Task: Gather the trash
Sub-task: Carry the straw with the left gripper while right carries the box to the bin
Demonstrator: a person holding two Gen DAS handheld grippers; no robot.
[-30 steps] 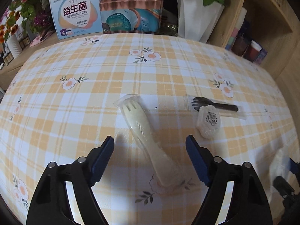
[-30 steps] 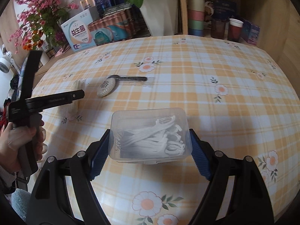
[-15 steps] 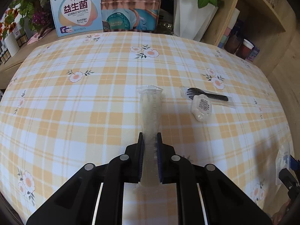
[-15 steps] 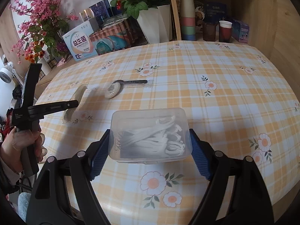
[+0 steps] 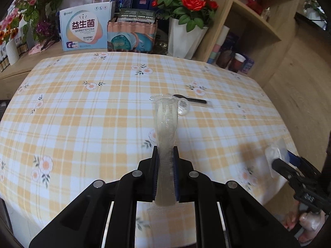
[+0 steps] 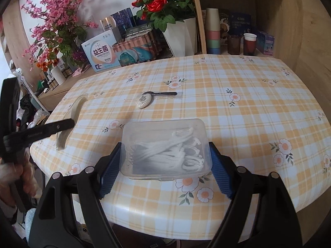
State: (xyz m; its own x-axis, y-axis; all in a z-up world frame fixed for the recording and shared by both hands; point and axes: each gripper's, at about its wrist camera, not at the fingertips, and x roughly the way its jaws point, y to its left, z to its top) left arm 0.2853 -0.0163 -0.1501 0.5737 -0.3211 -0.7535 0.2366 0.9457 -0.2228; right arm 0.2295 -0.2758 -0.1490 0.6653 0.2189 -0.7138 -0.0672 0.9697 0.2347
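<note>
Behind our table [image 6: 258,111], with its orange-checked flowered cloth, stand boxes, a white pot of red roses [image 6: 163,2] and wooden shelves with stacked cups.

We have the left gripper [image 5: 165,165] clenched on the wrapped cream plastic fork [image 5: 165,124], its pads pinching the handle end while the wrapped head juts forward, clear of the cloth. The right gripper [image 6: 165,161] grasps the clear plastic box of white floss picks [image 6: 165,146] by its two short sides, held above the near edge of the table. A small white sachet [image 6: 144,101] and a wrapped black fork [image 6: 163,93] lie touching each other near the table's middle, not yet gathered.

To do this step well, we judge the fork should travel steadily, since the slippery wrapper could let it slide between the narrow pads; a firm pinch and no sudden tilt will serve. No bin shows, so where to drop it we cannot tell. The box should stay level lest its lid shift.

Both grippers slant downward toward the cloth. From the right wrist view, the left one sits beyond the table's left edge, a hand [image 6: 10,175] wrapped round its grip; from the left wrist view, the right one hangs off the near right corner.
</note>
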